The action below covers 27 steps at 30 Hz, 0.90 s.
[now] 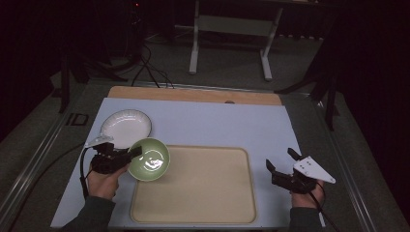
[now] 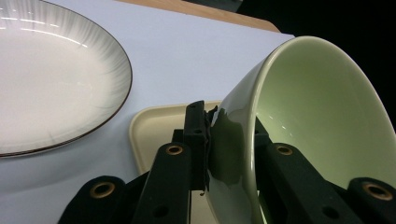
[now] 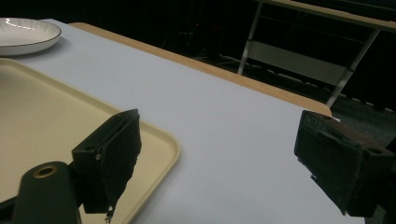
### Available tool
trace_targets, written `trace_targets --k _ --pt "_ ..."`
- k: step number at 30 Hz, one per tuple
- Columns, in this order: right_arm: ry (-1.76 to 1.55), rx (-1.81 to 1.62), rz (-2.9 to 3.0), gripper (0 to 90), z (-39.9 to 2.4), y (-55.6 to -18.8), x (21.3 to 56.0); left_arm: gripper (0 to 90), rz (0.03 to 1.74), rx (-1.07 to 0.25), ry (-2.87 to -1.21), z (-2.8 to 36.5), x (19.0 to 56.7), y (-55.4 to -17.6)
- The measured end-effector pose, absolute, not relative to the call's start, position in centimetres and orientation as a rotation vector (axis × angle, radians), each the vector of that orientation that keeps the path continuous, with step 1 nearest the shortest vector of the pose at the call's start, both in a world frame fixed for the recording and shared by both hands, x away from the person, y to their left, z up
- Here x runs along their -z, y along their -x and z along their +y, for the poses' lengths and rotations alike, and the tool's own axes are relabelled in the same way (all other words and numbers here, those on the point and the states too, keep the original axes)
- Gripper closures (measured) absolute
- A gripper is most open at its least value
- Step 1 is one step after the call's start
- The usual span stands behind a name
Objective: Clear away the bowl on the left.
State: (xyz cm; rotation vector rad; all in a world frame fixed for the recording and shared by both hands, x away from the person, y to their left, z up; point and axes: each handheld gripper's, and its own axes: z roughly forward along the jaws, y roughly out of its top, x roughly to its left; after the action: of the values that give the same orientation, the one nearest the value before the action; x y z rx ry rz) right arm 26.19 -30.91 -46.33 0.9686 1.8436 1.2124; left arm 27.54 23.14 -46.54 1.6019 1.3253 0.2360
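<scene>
- The left gripper is closed on the rim of the green bowl, one jaw inside the wall and one outside.
- The bowl is tilted at the left corner of the beige tray, just right of the white plate.
- The right gripper has wide, empty jaws and hovers beside the right edge of the tray, well apart from the bowl.

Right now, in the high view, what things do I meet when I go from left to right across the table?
Left tongs shut on the green bowl's rim → green bowl → beige tray → right tongs, open and holding nothing.
</scene>
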Motion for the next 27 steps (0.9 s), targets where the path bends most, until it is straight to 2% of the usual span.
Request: trace_targets --k 27 --pt "-0.965 -1.206 1.849 14.4 -30.8 -26.2 46.3 79.1 1.288 -0.198 -1.642 21.0 46.9 -27.7"
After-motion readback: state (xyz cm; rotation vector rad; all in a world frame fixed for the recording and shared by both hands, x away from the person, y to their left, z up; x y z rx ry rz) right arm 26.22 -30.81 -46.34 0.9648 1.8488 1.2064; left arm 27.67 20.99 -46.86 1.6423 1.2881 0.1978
